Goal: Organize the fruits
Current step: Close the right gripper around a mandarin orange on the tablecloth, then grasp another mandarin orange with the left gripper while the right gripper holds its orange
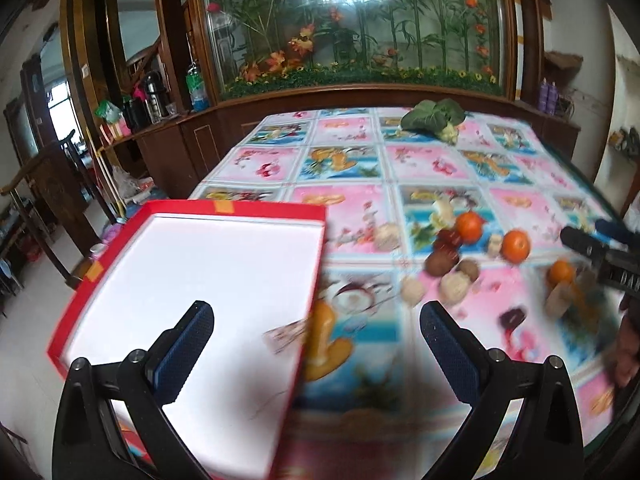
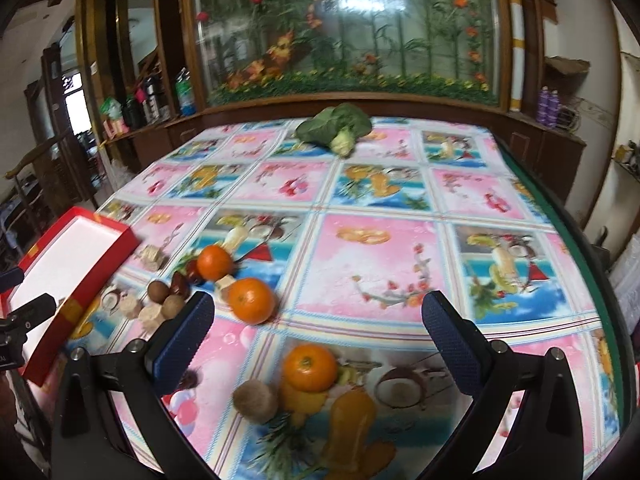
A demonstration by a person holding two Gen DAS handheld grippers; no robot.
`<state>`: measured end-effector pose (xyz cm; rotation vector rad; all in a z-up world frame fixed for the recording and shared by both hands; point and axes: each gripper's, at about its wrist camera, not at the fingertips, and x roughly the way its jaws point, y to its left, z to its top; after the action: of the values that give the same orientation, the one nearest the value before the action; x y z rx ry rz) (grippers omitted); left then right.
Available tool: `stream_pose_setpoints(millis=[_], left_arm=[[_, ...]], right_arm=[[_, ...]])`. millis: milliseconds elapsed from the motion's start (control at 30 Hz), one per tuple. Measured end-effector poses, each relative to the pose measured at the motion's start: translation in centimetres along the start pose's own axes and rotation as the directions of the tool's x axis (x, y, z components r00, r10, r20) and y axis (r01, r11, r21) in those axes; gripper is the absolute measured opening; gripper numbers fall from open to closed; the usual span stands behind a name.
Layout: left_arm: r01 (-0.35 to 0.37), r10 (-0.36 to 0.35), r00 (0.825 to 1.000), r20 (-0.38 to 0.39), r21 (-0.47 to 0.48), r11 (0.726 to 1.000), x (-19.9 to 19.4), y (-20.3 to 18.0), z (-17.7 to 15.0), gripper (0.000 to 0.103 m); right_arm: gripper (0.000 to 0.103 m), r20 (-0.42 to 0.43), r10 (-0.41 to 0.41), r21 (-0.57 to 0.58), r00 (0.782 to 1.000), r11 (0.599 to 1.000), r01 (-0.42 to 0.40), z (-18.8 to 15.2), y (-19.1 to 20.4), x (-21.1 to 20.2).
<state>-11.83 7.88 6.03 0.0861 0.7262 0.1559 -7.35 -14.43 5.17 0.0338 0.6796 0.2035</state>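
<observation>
Left wrist view: the left gripper point(image 1: 316, 344) has its jaws spread wide with nothing between them. Its left finger hangs over the red box point(image 1: 120, 252), whose white inside is bare; the box sits at the table's left edge on the patterned tablecloth point(image 1: 360, 168). Right of the box lie scattered fruits, blurred: two oranges point(image 1: 470, 227) point(image 1: 516, 245) close together, a brown round fruit point(image 1: 438, 263) just in front of them, pale lumps beside it. A third orange point(image 1: 561, 271) sits further right, near the right gripper's dark fingers entering at the frame edge. A leafy green vegetable point(image 1: 434, 118) lies at the far end of the table.

Right wrist view: the right gripper point(image 2: 318, 334) is likewise released, fingers wide apart, holding nothing. An orange point(image 2: 310, 367) and a brown fuzzy fruit point(image 2: 256, 402) lie between and just below the fingers, side by side. Another orange point(image 2: 251, 300) sits near the left fingertip, and one more point(image 2: 215, 262) lies beyond it.
</observation>
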Motion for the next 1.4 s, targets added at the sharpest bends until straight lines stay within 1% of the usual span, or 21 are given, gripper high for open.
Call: stream_pose_setpoints(millis=[100, 167, 233, 367, 400, 433, 467, 533, 567, 633, 667, 733, 767, 833, 933, 967, 1033, 1133, 1200, 1300, 1400], left_arm=[[-0.004, 0.005, 1.0, -0.016, 0.041, 0.999, -0.1, 0.6, -0.3, 0.102], [-0.005, 0.005, 1.0, -0.007, 0.043, 0.999, -0.5, 1.0, -0.1, 0.102], [0.0, 0.0, 1.0, -0.003, 0.044, 0.999, -0.6, 1.1, 0.3, 0.102], [0.057, -0.056, 0.998, -0.026, 0.056, 0.997, 0.1, 0.5, 1.4, 0.102], [0.063, -0.06, 0.998, -0.034, 0.068, 0.996, 0.4, 0.4, 2.0, 0.102], [0.055, -0.052, 0.998, -0.042, 0.073, 0.996, 0.7, 0.5, 2.5, 0.102], [0.048, -0.044, 0.998, -0.048, 0.069, 0.996, 0.8, 0.8, 3.0, 0.102], [0.047, -0.044, 0.998, -0.047, 0.048, 0.998, 0.9, 1.7, 3.6, 0.102], [0.044, -0.043, 0.998, -0.043, 0.033, 0.998, 0.9, 2.4, 3.9, 0.102], [0.03, -0.03, 0.999, -0.038, 0.013, 0.999, 0.8, 3.5, 4.1, 0.102], [0.026, -0.025, 0.999, -0.041, 0.011, 1.0, 0.8, 3.7, 4.2, 0.102], [0.012, -0.011, 0.999, -0.049, 0.011, 1.0, 0.9, 4.0, 4.3, 0.102], [0.017, -0.016, 0.998, -0.057, 0.015, 1.0, 0.8, 3.9, 4.1, 0.102], [0.046, -0.043, 0.996, -0.076, 0.036, 0.998, 0.8, 3.5, 3.5, 0.102], [0.082, -0.075, 0.992, -0.106, 0.064, 0.995, 0.5, 2.9, 2.2, 0.102], [0.091, -0.084, 0.99, -0.112, 0.061, 0.994, 0.5, 2.7, 1.9, 0.102], [0.117, -0.111, 0.987, -0.118, 0.05, 0.992, 0.6, 2.1, 1.8, 0.102], [0.153, -0.146, 0.983, -0.106, 0.053, 0.987, 0.8, 0.4, 2.7, 0.102], [0.17, -0.162, 0.982, -0.1, 0.078, 0.982, 1.0, -0.9, 3.3, 0.102], [0.177, -0.166, 0.982, -0.086, 0.132, 0.975, 2.0, -3.5, 4.5, 0.102], [0.223, -0.209, 0.973, -0.1, 0.168, 0.96, 3.9, -6.1, 5.9, 0.102]], right_arm=[[0.101, -0.068, 0.059, 0.005, 0.996, 0.998, -0.059, 0.1, 0.5, 1.4], [0.099, -0.106, 0.07, 0.0, 0.992, 0.998, -0.071, 0.4, 1.0, 2.2], [0.092, -0.144, 0.068, -0.016, 0.987, 0.997, -0.071, 0.7, 1.5, 3.3], [0.087, -0.206, 0.078, -0.029, 0.975, 0.996, -0.086, 1.3, 2.1, 5.4], [0.083, -0.222, 0.078, -0.033, 0.972, 0.996, -0.087, 1.4, 2.2, 5.9], [0.077, -0.236, 0.077, -0.033, 0.969, 0.996, -0.087, 1.4, 2.2, 6.4], [0.074, -0.254, 0.083, -0.025, 0.964, 0.995, -0.092, 1.3, 2.1, 6.9], [0.07, -0.281, 0.123, 0.007, 0.952, 0.992, -0.126, 1.1, 1.8, 7.6], [0.067, -0.265, 0.121, 0.0, 0.957, 0.992, -0.126, 1.2, 1.9, 7.4], [0.055, -0.266, 0.149, -0.012, 0.952, 0.987, -0.158, 1.1, 2.0, 7.3], [0.052, -0.265, 0.171, -0.007, 0.949, 0.984, -0.179, 1.1, 2.0, 7.2], [0.038, -0.274, 0.214, 0.005, 0.937, 0.975, -0.222, 1.1, 2.0, 7.2], [0.037, -0.281, 0.235, 0.011, 0.931, 0.97, -0.241, 1.0, 2.0, 7.1], [0.037, -0.28, 0.235, -0.002, 0.931, 0.97, -0.245, 0.9, 2.1, 7.1], [0.037, -0.29, 0.267, 0.024, 0.919, 0.962, -0.272, 1.0, 1.6, 7.2], [0.037, -0.287, 0.278, 0.046, 0.917, 0.96, -0.277, 1.2, 1.1, 7.0], [0.036, -0.262, 0.287, 0.074, 0.921, 0.958, -0.277, 1.7, 0.1, 6.6], [0.036, -0.189, 0.301, 0.126, 0.935, 0.951, -0.281, 2.9, -1.9, 5.0], [0.036, -0.132, 0.293, 0.164, 0.947, 0.949, -0.27, 3.7, -3.6, 3.9], [0.036, -0.065, 0.289, 0.242, 0.955, 0.933, -0.266, 4.4, -6.2, 2.7], [0.036, -0.025, 0.28, 0.313, 0.96, 0.914, -0.258, 4.7, -8.4, 2.1]])
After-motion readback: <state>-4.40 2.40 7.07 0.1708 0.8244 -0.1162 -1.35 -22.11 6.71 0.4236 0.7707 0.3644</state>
